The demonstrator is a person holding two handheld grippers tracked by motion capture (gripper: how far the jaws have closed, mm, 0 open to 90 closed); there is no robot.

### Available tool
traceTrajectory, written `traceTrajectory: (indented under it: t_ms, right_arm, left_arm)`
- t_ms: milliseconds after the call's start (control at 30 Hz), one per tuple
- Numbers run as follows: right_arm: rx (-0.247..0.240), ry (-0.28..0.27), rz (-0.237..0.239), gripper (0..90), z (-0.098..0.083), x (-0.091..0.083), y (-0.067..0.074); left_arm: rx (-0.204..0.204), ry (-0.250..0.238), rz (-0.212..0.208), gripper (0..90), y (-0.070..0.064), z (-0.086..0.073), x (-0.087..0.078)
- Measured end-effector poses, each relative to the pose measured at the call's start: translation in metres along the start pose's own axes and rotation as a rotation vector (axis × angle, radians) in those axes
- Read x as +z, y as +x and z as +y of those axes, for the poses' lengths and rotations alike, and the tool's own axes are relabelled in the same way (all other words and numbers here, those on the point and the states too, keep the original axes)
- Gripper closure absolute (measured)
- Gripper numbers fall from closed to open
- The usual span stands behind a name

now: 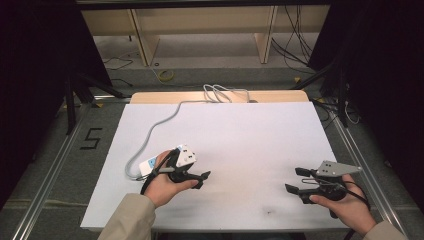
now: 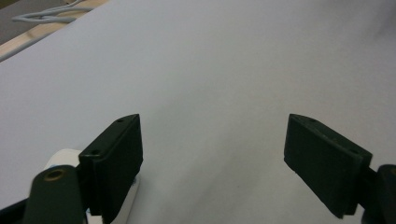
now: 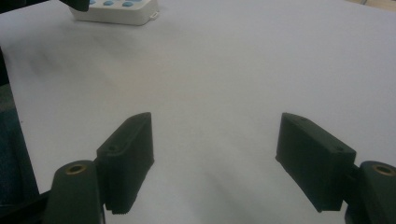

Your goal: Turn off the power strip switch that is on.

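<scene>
- The white table (image 1: 240, 150) takes up most of the scene, its surface bare across the middle and right. A strip of pale wood shows along the far edge.
- A grey cable (image 1: 155, 130) runs from a loose coil at the far edge down the left side to the power strip (image 1: 152, 164), a white block with blue buttons that lies flat at the near left, partly under the person's left hand.
- The left gripper (image 1: 204, 179) sits just right of the power strip, pointing right across the table. Seen from its own camera its jaws stand wide apart with nothing between them, and the strip's white corner (image 2: 63, 158) peeks out beside the left jaw.
- The right gripper (image 1: 295, 180) hovers at the near right, well apart from the strip and pointing left toward it. Its jaws also gape wide and hold nothing.
- My worry is the reach. The left gripper points away from the strip, so turning back could knock it sideways or snag the cable. A grab at the strip's end may tilt it, and the cable's pull could drag it off line.
</scene>
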State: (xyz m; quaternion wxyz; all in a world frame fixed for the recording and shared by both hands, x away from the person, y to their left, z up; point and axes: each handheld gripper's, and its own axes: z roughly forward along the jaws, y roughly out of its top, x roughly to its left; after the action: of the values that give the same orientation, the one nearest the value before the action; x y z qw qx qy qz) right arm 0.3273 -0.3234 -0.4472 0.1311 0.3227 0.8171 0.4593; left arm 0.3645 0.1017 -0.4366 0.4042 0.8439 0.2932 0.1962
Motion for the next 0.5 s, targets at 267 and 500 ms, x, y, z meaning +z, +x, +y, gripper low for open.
traceTrajectory:
  t_ms: [267,500]
  right_arm:
    - [-0.003,-0.002,0.005,27.4,0.0,0.001,0.001]
    - [-0.006,0.006,0.011,27.3,-0.001,0.001,0.001]
  left_arm:
    - [0.03,-0.016,0.001,19.5,-0.004,-0.008,-0.008]
    - [0.033,-0.012,0.013,19.5,-0.004,-0.017,-0.017]
